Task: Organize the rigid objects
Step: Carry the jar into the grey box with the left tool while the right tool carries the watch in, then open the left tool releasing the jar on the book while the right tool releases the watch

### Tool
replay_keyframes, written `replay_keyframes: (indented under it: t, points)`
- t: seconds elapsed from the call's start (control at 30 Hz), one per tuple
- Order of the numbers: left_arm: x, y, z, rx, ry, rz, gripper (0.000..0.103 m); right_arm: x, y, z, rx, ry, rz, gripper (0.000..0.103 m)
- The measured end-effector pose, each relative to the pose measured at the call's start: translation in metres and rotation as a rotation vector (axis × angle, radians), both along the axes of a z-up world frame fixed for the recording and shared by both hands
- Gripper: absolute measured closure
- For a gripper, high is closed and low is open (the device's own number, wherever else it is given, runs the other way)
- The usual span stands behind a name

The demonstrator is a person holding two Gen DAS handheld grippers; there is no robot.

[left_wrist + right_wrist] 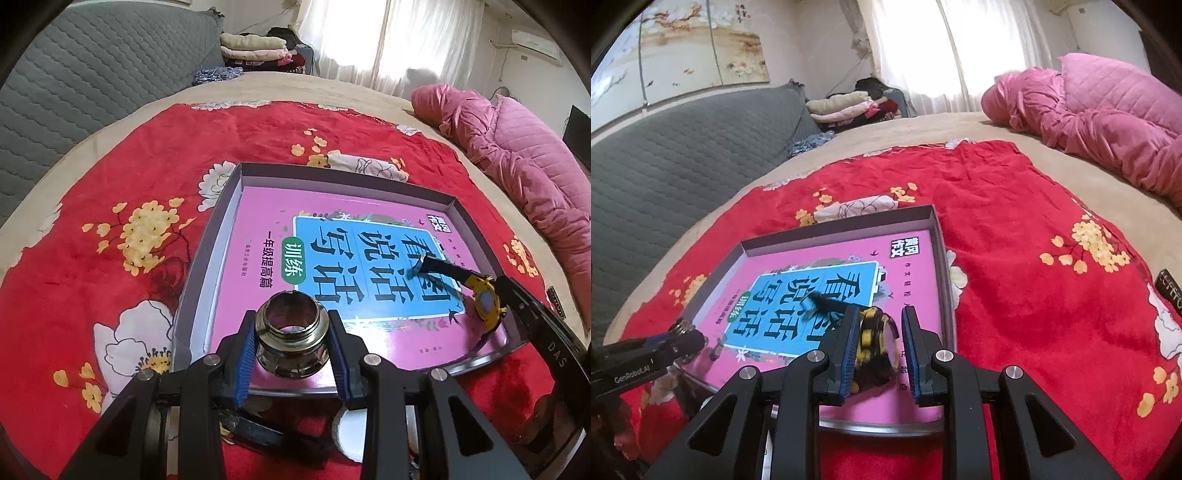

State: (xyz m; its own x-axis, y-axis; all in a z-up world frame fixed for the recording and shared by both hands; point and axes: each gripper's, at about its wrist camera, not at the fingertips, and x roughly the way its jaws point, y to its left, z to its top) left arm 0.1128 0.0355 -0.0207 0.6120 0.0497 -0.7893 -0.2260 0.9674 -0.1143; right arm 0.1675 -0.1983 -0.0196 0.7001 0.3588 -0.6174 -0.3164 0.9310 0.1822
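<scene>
My left gripper [291, 343] is clamped on a round threaded metal fitting [292, 332], held over the near edge of the shallow grey cardboard tray [225, 206]. My right gripper [880, 350] grips a yellow-and-black wristwatch [873, 343] above the pink book [916, 266] lying inside that tray.

Bright daylight from blown-out curtained window [388, 33], fisheye bending, dark corners

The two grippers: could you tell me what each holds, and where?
Left gripper: metal fitting, by its sides. Right gripper: yellow watch, by its case.
</scene>
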Motion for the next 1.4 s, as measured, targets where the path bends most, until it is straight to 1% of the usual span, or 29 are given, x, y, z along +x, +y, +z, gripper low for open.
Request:
replay_keyframes:
  t: [0.33,0.57,0.67,0.77,0.83,0.93,1.23,1.4]
  points:
    - [0.007,0.002,-0.010,0.007,0.028,0.000,0.067,0.006,0.011,-0.013,-0.072,0.049,0.018,0.079]
    - [0.012,0.005,-0.013,0.017,0.031,0.006,0.067,0.007,0.014,-0.015,-0.109,0.041,0.016,0.079]
    - [0.015,0.007,-0.013,0.026,0.032,0.009,0.067,0.007,0.012,-0.014,-0.158,0.023,-0.015,0.079]
    - [0.017,0.009,-0.014,0.030,0.029,0.017,0.067,0.009,0.007,-0.014,-0.154,0.025,-0.029,0.080]
    - [0.018,0.011,-0.015,0.030,0.030,0.024,0.067,0.008,0.009,-0.014,-0.169,0.020,-0.024,0.080]
    - [0.018,0.013,-0.017,0.015,0.039,0.029,0.066,0.007,0.011,-0.015,-0.176,0.019,-0.013,0.079]
    - [0.017,0.014,-0.017,0.002,0.051,0.029,0.066,0.008,0.004,-0.013,-0.122,0.029,-0.027,0.078]
    - [0.016,0.015,-0.017,-0.002,0.054,0.033,0.066,0.008,0.004,-0.011,-0.118,0.027,-0.028,0.077]
